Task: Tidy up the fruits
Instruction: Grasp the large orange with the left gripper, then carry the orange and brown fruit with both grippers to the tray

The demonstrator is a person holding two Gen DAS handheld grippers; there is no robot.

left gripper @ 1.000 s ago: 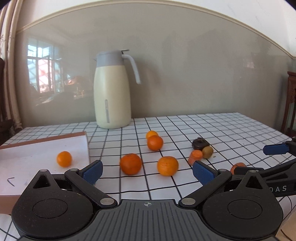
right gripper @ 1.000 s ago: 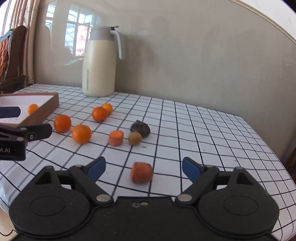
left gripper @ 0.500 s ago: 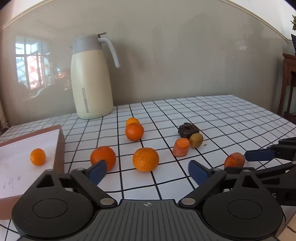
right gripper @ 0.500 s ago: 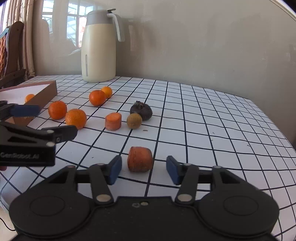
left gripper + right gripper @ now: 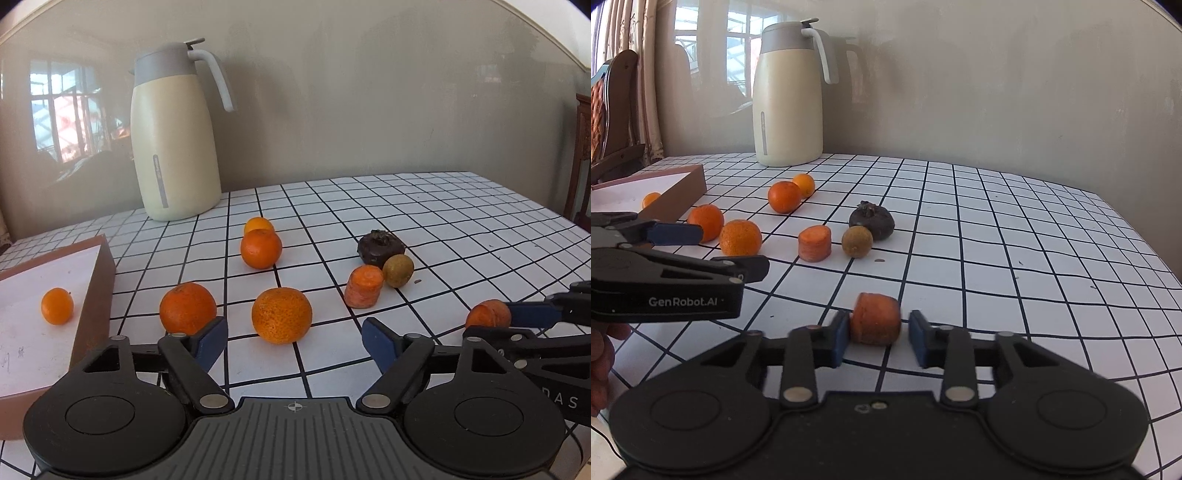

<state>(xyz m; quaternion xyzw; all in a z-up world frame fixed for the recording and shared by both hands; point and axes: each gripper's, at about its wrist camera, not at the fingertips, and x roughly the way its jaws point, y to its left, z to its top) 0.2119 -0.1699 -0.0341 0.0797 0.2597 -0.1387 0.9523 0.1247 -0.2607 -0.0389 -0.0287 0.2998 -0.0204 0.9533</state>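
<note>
Carrot chunk on the checked table, pinched between the blue pads of the right hand-held gripper, jaws just closed narrow onto it. Further off: a second carrot piece, a brownish round fruit touching a dark mangosteen-like fruit. Left hand-held gripper still fairly wide, jaws just been closing, pads either side of a rough-skinned orange but not touching it. Another orange just beside the brown tray, one small orange inside. "GenRobot.AI" printed on the left gripper body in the right wrist view. Cream jug at the back by the wall.
</note>
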